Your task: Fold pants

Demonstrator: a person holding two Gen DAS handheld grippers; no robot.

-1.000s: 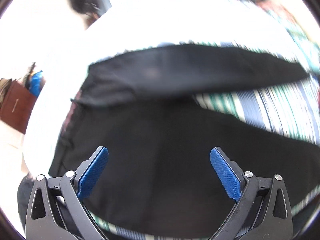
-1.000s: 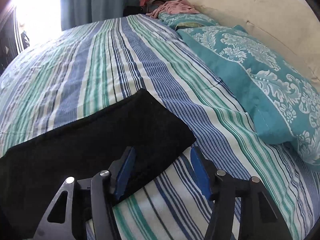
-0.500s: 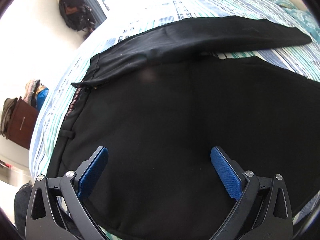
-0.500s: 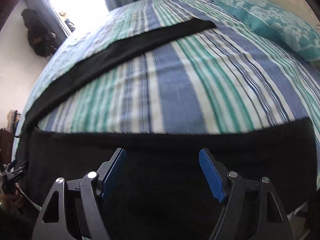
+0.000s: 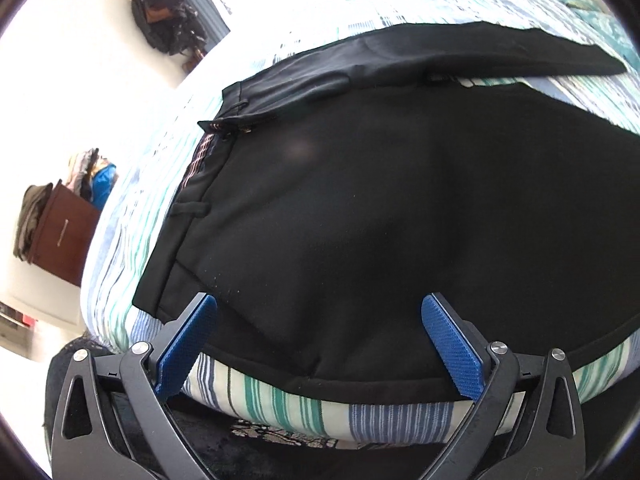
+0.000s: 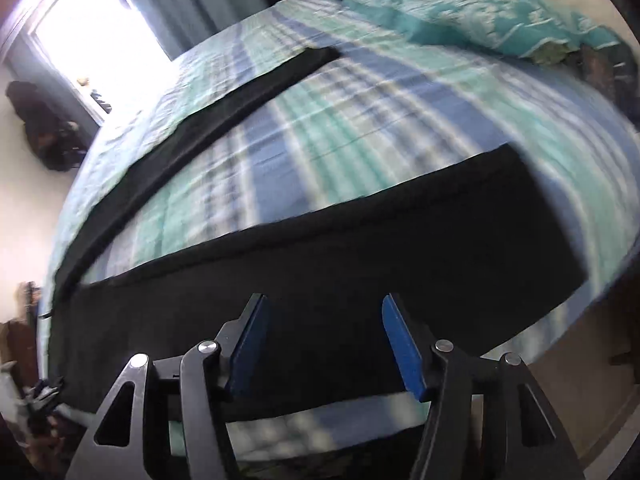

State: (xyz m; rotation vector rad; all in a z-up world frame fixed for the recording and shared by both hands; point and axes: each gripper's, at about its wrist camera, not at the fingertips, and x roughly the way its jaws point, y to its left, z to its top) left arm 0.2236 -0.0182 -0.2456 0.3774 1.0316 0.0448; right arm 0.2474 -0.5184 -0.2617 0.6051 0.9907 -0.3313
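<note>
Black pants lie spread flat on a striped bed, waistband at the left, legs apart in a V. The far leg runs toward the pillows. My left gripper is open and empty, hovering over the near edge of the hip area by the waistband. In the right wrist view the near leg crosses the frame, its hem at the right, and the far leg stretches away. My right gripper is open and empty above the near leg's lower edge.
The striped blue, green and white bedsheet shows between the legs. Teal pillows lie at the head of the bed. A brown cabinet with clothes stands left. A bright window and hanging dark bags are beyond.
Both grippers have pulled back toward the near bed edge. The right gripper swung from the far leg's hem to the near leg. Both stayed open.
</note>
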